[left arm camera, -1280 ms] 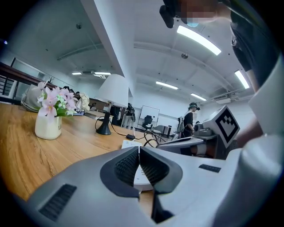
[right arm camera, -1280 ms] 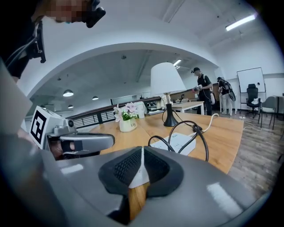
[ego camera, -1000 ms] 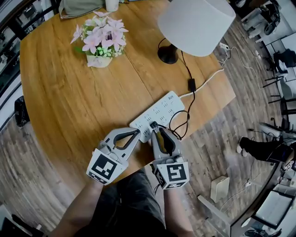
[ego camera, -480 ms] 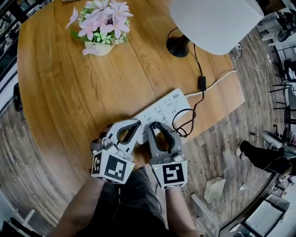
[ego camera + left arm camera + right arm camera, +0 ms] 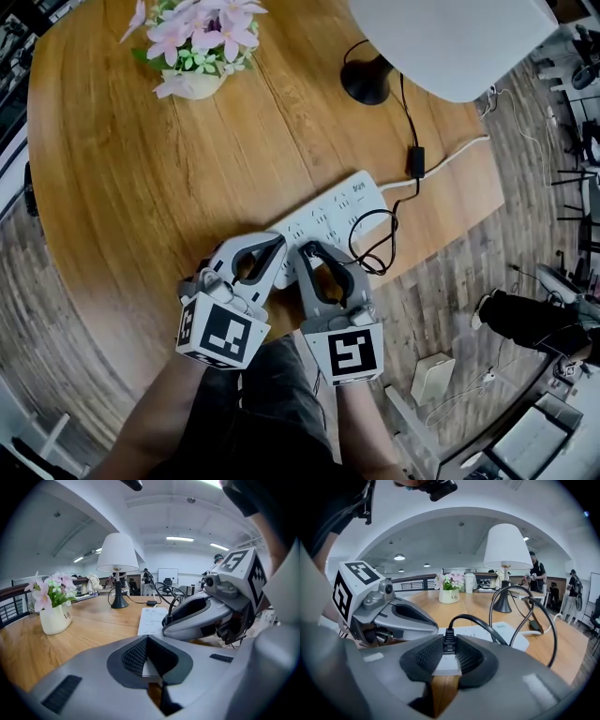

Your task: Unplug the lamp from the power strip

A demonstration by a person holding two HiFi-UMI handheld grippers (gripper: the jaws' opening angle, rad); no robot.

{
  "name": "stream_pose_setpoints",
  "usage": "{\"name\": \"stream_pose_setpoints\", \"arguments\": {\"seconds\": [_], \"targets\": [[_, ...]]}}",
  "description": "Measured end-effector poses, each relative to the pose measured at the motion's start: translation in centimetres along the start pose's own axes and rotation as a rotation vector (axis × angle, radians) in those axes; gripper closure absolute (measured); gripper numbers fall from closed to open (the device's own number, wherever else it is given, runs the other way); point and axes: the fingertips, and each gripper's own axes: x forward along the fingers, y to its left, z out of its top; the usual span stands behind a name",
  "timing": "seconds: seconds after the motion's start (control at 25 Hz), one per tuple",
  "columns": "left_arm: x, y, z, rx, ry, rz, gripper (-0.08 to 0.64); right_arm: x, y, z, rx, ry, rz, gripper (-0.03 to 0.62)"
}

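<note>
The right gripper [image 5: 449, 644] grasps the black plug [image 5: 449, 641], seated in the white power strip [image 5: 328, 217] at the table's [image 5: 122, 169] 5 o'clock edge; its jaws have just been closing. The left gripper [image 5: 147, 639], clenched, has its tips at the strip's near end. The lamp [image 5: 450, 37] stands at 1 o'clock.

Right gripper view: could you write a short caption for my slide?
Right gripper, its jaws just closed further, grips the plug in the power strip.

White power strip [image 5: 333, 211] flat and diagonal near the front edge of the wooden bench [image 5: 141, 187]. Black plug [image 5: 449, 646] seated in its near end. Black cord [image 5: 375, 239] looping beside the strip, then running back to the lamp [image 5: 450, 37], white-shaded, black-based, upright at the far side.
</note>
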Motion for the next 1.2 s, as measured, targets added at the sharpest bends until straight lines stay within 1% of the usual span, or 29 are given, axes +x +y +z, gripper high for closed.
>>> {"name": "stream_pose_setpoints", "arguments": {"seconds": [0.12, 0.28, 0.32, 0.36, 0.4, 0.52, 0.56, 0.6, 0.64, 0.68, 0.76, 0.8, 0.84, 0.88, 0.92, 1.0, 1.04, 1.08, 1.12, 1.16, 1.2], "targets": [[0.0, -0.1, 0.0, 0.027, 0.013, -0.010, 0.565, -0.1, -0.2, 0.1, 0.071, -0.027, 0.001, 0.502], [0.1, -0.1, 0.0, 0.022, 0.025, -0.028, 0.565, -0.3, -0.6, -0.1, 0.228, -0.075, 0.032, 0.499], [0.1, -0.1, 0.0, 0.021, 0.026, -0.029, 0.565, -0.3, -0.7, -0.1, 0.238, -0.080, 0.035, 0.499], [0.1, -0.1, 0.0, 0.018, 0.028, -0.028, 0.565, -0.3, -0.7, 0.1, 0.203, -0.077, 0.029, 0.499], [0.1, 0.0, 0.0, 0.014, 0.032, -0.026, 0.565, -0.2, -0.5, 0.3, 0.129, -0.063, 0.014, 0.500], [0.2, 0.0, 0.0, 0.015, 0.044, -0.014, 0.565, -0.1, 0.1, 0.2, -0.121, 0.020, -0.045, 0.505], [0.2, 0.0, -0.1, 0.016, 0.047, -0.010, 0.565, -0.1, 0.3, 0.0, -0.177, 0.038, -0.064, 0.505], [0.2, 0.0, -0.1, 0.017, 0.048, -0.007, 0.565, -0.1, 0.5, 0.0, -0.208, 0.039, -0.080, 0.505], [0.2, 0.0, -0.2, 0.017, 0.049, -0.005, 0.565, -0.1, 0.6, 0.1, -0.197, 0.020, -0.089, 0.503], [0.2, 0.0, -0.2, 0.016, 0.049, -0.005, 0.565, -0.1, 0.6, 0.2, -0.130, -0.011, -0.085, 0.503], [0.2, 0.0, -0.1, 0.017, 0.047, -0.004, 0.565, -0.3, 0.0, 0.3, 0.103, -0.059, -0.039, 0.506], [0.1, -0.1, -0.1, 0.016, 0.047, -0.003, 0.565, -0.4, -0.3, 0.4, 0.188, -0.069, -0.009, 0.505], [0.1, -0.1, -0.1, 0.014, 0.048, -0.002, 0.565, -0.5, -0.5, 0.4, 0.224, -0.073, 0.013, 0.503], [0.1, -0.1, -0.1, 0.010, 0.050, -0.002, 0.565, -0.4, -0.5, 0.6, 0.211, -0.070, 0.023, 0.503], [0.2, -0.1, -0.1, 0.005, 0.052, -0.002, 0.565, -0.4, -0.4, 0.7, 0.147, -0.053, 0.021, 0.503], [0.2, 0.1, -0.1, -0.005, 0.055, 0.001, 0.565, -0.3, 0.2, 0.7, -0.078, 0.017, -0.009, 0.509], [0.3, 0.1, -0.1, -0.010, 0.056, 0.003, 0.566, -0.2, 0.5, 0.7, -0.169, 0.044, -0.027, 0.509], [0.2, 0.1, -0.1, -0.010, 0.059, 0.006, 0.566, -0.2, 0.7, 0.6, -0.211, 0.051, -0.039, 0.509], [0.2, 0.1, -0.1, -0.004, 0.063, 0.009, 0.566, -0.2, 0.7, 0.7, -0.193, 0.035, -0.042, 0.509], [0.2, 0.0, -0.2, 0.005, 0.066, 0.012, 0.566, -0.2, 0.6, 0.7, -0.112, 0.005, -0.034, 0.509], [0.3, -0.1, -0.2, 0.010, 0.068, 0.014, 0.566, -0.3, 0.3, 0.7, 0.007, -0.025, -0.016, 0.511]]}}
